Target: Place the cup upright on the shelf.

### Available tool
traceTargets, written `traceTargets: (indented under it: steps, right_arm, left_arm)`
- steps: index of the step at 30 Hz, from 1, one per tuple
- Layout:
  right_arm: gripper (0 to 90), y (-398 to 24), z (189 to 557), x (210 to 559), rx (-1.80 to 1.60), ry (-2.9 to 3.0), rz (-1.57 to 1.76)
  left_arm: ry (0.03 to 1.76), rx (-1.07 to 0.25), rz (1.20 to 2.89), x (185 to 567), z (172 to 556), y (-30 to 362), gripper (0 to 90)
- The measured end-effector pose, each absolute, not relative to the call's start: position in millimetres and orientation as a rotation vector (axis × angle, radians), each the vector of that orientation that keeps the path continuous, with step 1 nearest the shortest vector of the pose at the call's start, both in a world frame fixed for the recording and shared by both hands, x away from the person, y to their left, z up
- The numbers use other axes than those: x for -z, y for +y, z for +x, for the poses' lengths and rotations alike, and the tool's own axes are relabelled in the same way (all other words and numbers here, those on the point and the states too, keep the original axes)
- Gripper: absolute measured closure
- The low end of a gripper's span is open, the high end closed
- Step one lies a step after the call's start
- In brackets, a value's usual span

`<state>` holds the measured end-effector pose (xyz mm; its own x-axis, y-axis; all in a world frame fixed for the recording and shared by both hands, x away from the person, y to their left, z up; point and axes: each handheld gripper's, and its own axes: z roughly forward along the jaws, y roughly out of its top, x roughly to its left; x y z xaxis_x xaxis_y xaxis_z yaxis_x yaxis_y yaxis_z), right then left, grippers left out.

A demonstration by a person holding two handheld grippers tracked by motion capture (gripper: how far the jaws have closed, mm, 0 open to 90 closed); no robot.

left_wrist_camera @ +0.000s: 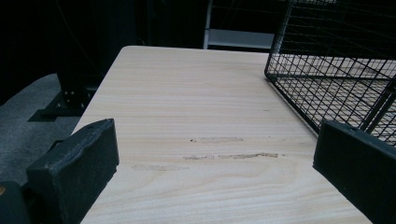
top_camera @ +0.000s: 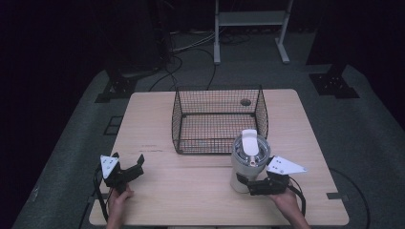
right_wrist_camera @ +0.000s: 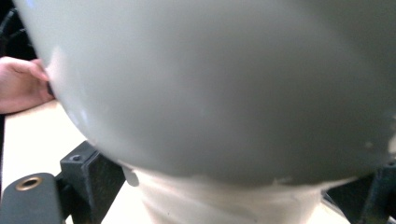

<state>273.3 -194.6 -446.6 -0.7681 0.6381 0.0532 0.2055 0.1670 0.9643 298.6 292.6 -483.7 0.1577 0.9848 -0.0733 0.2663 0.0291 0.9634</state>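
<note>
Your right gripper (top_camera: pixel 249 183): held low and level, jaws clamped on the base of the white jug (top_camera: pixel 248 160), which stands upright directly ahead of it on the tabletop (top_camera: pixel 200 191). Smooth, glossy, rounded body in the right gripper view; grey lid and white handle from the high view. Your left gripper (top_camera: pixel 131 171): jaws spread, nothing between them, pale wood grain ahead. Black wire basket (top_camera: pixel 217 119): beyond the jug, ahead-right of your left gripper.
</note>
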Motion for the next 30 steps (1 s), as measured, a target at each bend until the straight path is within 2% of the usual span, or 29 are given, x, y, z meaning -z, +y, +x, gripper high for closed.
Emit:
traceTargets:
  steps: [16, 30]
  right_arm:
    - [9.2, -152, 301, 382, -1.719, 2.087, 0.626]
    - [9.2, -132, 328, 354, -1.733, 2.076, 0.607]
  left_arm:
    - [1.299, -0.901, 1.432, 483, 299, 293, 0.0]
    - [1.300, -0.903, 1.435, 483, 299, 293, 0.0]
